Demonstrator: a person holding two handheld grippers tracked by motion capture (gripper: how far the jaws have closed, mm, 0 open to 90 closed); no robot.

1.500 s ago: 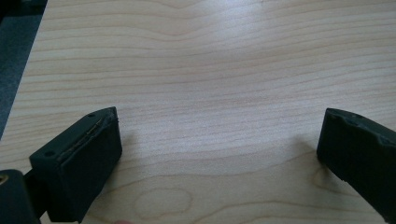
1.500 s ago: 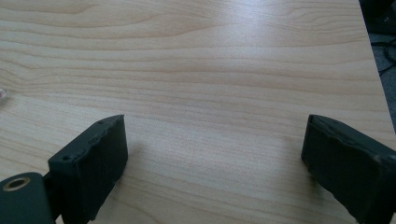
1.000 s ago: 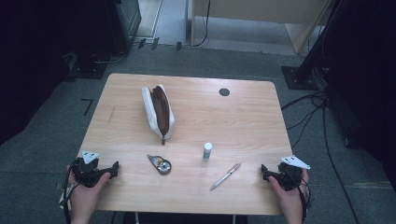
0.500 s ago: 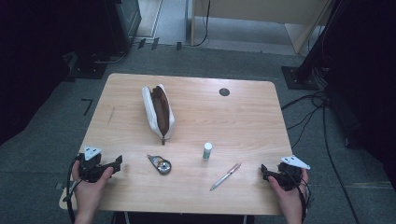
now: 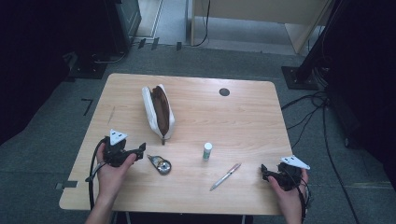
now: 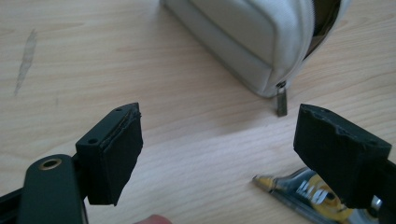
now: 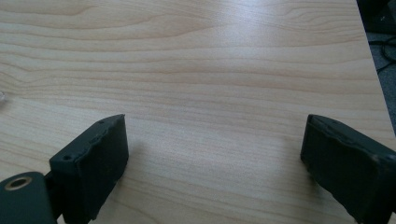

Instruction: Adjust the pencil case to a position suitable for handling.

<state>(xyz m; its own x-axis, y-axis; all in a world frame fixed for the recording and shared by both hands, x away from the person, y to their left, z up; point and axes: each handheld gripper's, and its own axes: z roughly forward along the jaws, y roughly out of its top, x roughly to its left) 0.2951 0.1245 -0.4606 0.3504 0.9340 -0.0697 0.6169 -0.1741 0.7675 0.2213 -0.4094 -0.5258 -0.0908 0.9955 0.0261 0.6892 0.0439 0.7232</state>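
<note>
**Operator A:** Report the left gripper (image 5: 140, 150).

**Operator B:** My left hand (image 5: 112, 168) holds it over the near-left part of the table (image 5: 243, 116); its jaws have just been closing a little, yet they stand apart with nothing between them; bare wood shows in the gap in the left gripper view. The tape measure (image 5: 161, 164) lies flat just beside the jaw tips, untouched; in the left gripper view its yellow-and-black case (image 6: 308, 196) sits partly behind one jaw.

**Operator A:** Surroundings?

**Operator B:** The white pencil case (image 5: 159, 111) lies unzipped beyond the tape measure, its zip pull (image 6: 281, 100) hanging toward me; a small white bottle (image 5: 207, 150) stands upright near the table's middle; a pen (image 5: 225, 176) lies slanted nearer my edge.

**Operator A:** Right gripper (image 5: 267, 173)?

**Operator B:** My right hand (image 5: 287, 191) holds it at the near-right corner; jaws spread wide, empty, over bare wood; well apart from the pen.
</note>
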